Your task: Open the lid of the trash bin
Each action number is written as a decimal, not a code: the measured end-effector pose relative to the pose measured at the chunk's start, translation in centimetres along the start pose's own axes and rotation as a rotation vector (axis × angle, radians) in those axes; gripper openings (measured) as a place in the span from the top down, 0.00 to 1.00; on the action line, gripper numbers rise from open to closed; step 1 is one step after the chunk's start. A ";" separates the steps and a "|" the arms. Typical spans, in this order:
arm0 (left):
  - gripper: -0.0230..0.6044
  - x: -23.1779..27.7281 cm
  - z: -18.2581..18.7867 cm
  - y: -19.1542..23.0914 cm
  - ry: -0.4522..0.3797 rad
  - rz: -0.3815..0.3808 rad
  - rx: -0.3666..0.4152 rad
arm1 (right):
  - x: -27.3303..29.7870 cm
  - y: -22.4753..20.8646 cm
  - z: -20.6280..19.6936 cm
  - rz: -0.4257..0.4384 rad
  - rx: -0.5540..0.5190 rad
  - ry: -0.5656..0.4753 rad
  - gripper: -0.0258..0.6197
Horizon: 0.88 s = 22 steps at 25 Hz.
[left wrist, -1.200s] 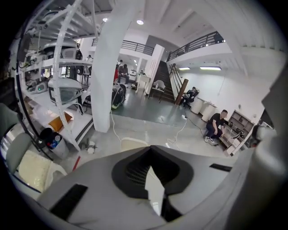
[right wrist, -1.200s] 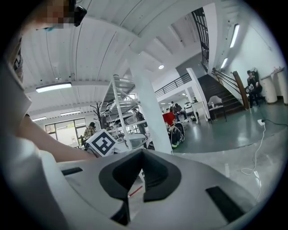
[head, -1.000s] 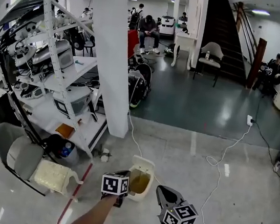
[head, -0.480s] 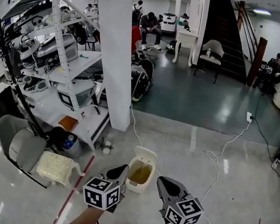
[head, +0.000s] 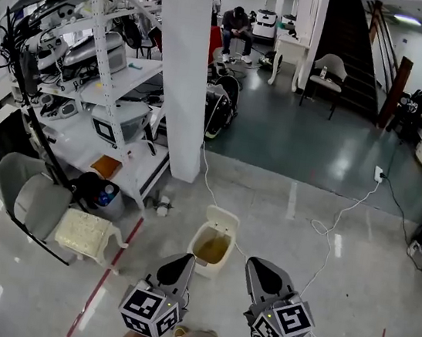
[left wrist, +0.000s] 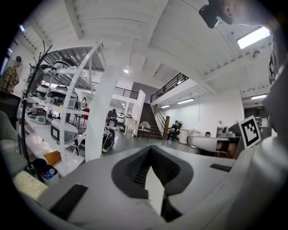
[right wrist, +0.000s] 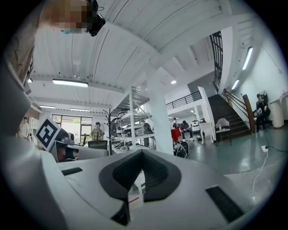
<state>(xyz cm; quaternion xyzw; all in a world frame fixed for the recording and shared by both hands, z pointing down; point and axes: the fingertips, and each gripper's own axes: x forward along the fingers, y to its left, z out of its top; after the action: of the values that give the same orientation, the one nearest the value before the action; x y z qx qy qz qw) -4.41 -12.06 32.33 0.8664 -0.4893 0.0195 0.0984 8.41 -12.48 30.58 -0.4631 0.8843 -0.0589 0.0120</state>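
A small cream trash bin [head: 199, 245] stands on the pale floor in the head view. Its lid [head: 224, 220] is tipped up at the far side, and a yellowish liner shows inside. My left gripper [head: 181, 264] hovers just this side of the bin, a little to its left, jaws together and empty. My right gripper [head: 258, 269] is at the bin's near right, also shut and empty. Neither touches the bin. The left gripper [left wrist: 149, 152] and right gripper [right wrist: 141, 155] views look across the room. The bin is not seen in them.
A white pillar [head: 181, 74] rises behind the bin. A metal rack [head: 90, 85] full of equipment fills the left. A grey chair [head: 29, 212] and cream stool [head: 85, 233] stand left of the bin. A white cable [head: 326, 234] and red floor line [head: 104, 289] cross the floor.
Both grippers have drawn back from the bin toward me; the left one was right beside its rim. The lid stays up throughout.
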 end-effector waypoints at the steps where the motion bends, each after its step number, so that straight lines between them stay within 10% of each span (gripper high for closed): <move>1: 0.97 -0.2 0.0 -0.1 -0.006 -0.002 0.006 | 0.1 0.2 0.0 0.005 -0.003 0.000 0.91; 22: 0.97 -1.0 0.0 1.3 -0.010 0.040 0.037 | 1.9 1.4 -0.7 0.071 0.014 -0.021 0.91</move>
<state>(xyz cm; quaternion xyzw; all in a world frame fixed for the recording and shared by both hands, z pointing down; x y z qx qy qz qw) -6.01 -11.84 32.39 0.8582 -0.5064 0.0261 0.0796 6.13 -13.12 31.16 -0.4318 0.8996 -0.0596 0.0265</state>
